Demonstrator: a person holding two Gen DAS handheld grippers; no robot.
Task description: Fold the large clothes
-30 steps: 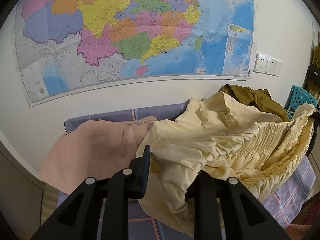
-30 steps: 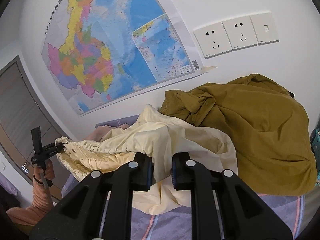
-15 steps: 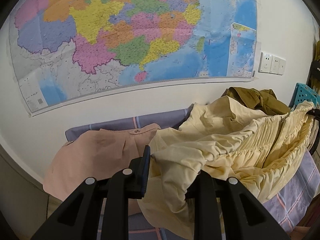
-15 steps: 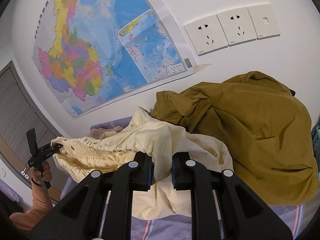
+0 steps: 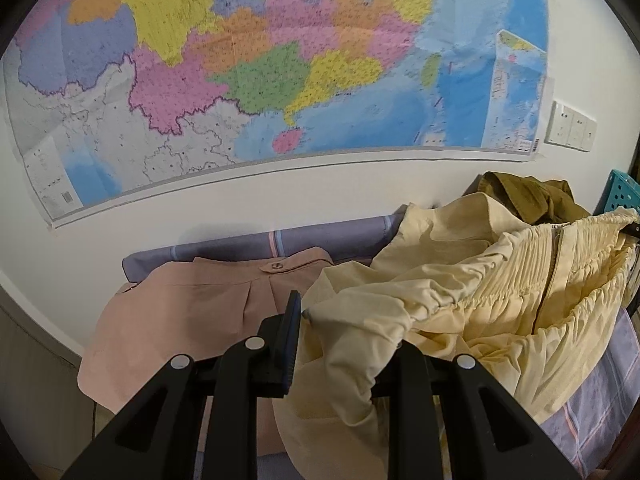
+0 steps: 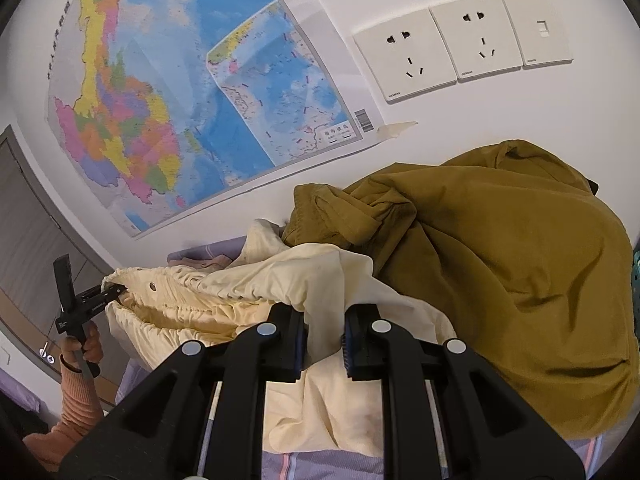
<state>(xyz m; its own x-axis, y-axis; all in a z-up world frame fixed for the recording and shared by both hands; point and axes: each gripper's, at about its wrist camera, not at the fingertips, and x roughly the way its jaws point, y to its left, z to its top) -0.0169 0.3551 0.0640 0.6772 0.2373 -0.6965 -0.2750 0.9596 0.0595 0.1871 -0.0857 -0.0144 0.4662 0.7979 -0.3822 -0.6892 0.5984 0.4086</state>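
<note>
Both hands are up off the bed, each with a corner of the same pale yellow garment (image 5: 460, 300), a skirt or trousers with a shirred elastic waistband, as far as I can tell. The left gripper (image 5: 344, 344) has its fingers clamped on a bunched fold of the yellow cloth, which spills over and hides the right-hand finger. The right gripper (image 6: 322, 340) pinches a flap of the same cloth between its two fingers, a narrow gap filled with fabric.

The waistband runs as one long gathered band between the two grippers, so the garment's long axis lies across from hand to hand, sagging in the middle onto the striped lilac bedsheet (image 5: 592, 412). From the right gripper the left one shows far off to the left, gripping the band's end (image 6: 114, 288). The rest of the cloth hangs below and ahead of both sets of fingers.

Beyond the left fingers lies a pink garment (image 5: 192, 312), flat on the sheet; ahead and right of the right fingers sits a heap of olive cloth (image 6: 500, 272), touching the yellow one's edge.

I'd judge the next thing is pulling the hands apart to stretch that waistband taut; neither hand is nearer, both share it.
</note>
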